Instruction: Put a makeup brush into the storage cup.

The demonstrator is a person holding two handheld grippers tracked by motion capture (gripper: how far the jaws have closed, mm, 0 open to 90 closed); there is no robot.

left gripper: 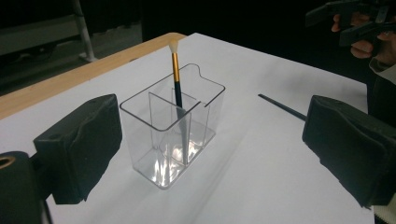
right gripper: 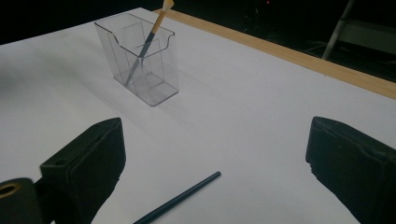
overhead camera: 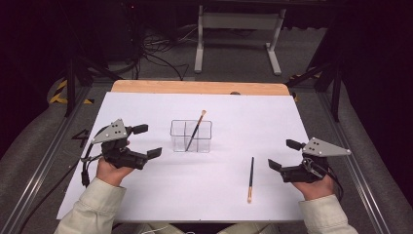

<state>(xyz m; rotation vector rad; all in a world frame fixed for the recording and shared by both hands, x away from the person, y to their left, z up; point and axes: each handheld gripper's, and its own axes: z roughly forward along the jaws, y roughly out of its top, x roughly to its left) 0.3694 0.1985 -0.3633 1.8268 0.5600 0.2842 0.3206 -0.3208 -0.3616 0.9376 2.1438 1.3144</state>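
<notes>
Two brushes, clear holder, both tongs released.
L gripper (overhead camera: 150,141) & R gripper (overhead camera: 281,154) are held w/ jaws apart, nothing gripped. Loose brush (overhead camera: 251,179) is seen flat on white sheet (overhead camera: 146,195), just inward of R gripper. Clear holder (overhead camera: 191,136) w/ upright brush (overhead camera: 196,129) is set between the tongs, nearer L; path unobstructed.

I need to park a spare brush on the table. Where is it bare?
Bare: the sheet between the left gripper and the lying brush, and the strip between the holder and the wooden edge. Crowded: near the right gripper.
</notes>
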